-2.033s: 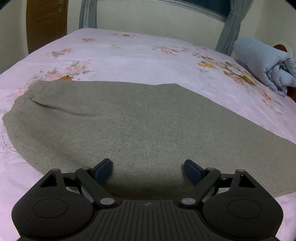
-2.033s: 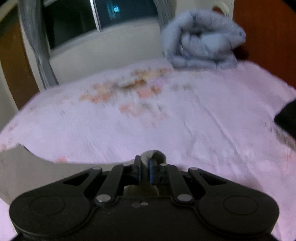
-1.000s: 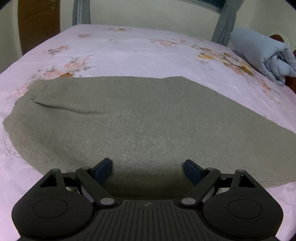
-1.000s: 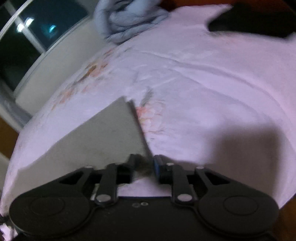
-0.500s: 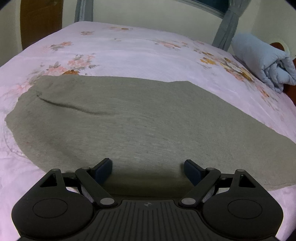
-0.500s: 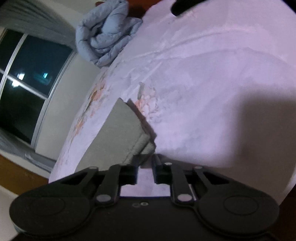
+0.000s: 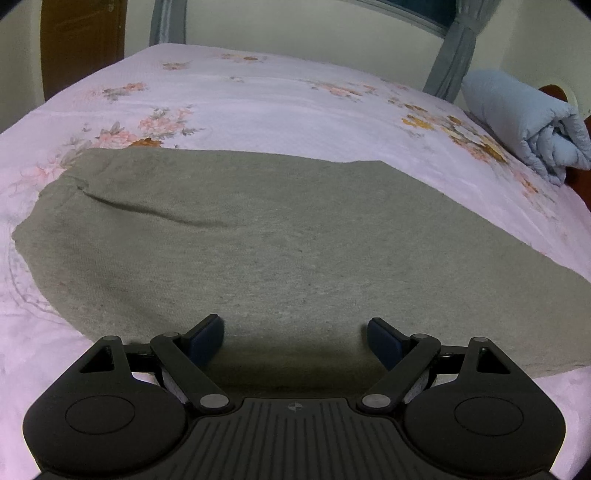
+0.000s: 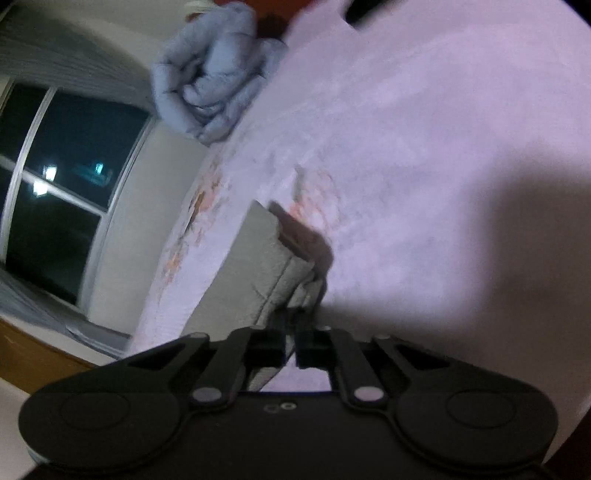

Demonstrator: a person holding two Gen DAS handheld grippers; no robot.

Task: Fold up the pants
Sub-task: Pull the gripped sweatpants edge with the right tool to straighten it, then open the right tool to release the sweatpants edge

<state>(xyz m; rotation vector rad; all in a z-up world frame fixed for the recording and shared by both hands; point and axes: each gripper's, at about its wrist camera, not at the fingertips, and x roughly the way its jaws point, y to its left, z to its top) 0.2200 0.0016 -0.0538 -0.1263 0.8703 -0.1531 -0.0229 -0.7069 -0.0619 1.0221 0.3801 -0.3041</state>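
1. Grey-green pants (image 7: pixel 280 236) lie spread flat on a bed with a pink floral sheet (image 7: pixel 280 107). They fill most of the left wrist view, from the left edge of the bed across to the right.
2. Left gripper (image 7: pixel 295 334): jaws spread wide, nothing between them. Blue pads (image 7: pixel 207 332) sit just above the near edge of the pants; contact with the fabric can't be confirmed.
3. A shallow diagonal crease runs across the left part of the pants. The rest of the surface looks smooth.
4. Right gripper (image 8: pixel 290 336): jaws closed down on a bunched edge of the pants (image 8: pixel 273 280). The fabric is pinched between the fingertips and rises off the sheet (image 8: pixel 424 166) in a folded ridge.
5. Right wrist view is rolled hard, so the bed runs diagonally. Frame is blurry, so fine fabric detail is unreadable.
6. A rolled light-blue quilt (image 7: pixel 528 125) sits at the far right end of the bed, well apart from the pants. It also shows in the right wrist view (image 8: pixel 214 77).
7. Dark window (image 8: pixel 62 177) with grey curtains (image 7: pixel 450 55) behind the bed; brown wooden door (image 7: pixel 81 44) at far left.
8. A dark item (image 8: pixel 365 11) lies on the sheet at the top edge of the right wrist view, too blurred to identify.
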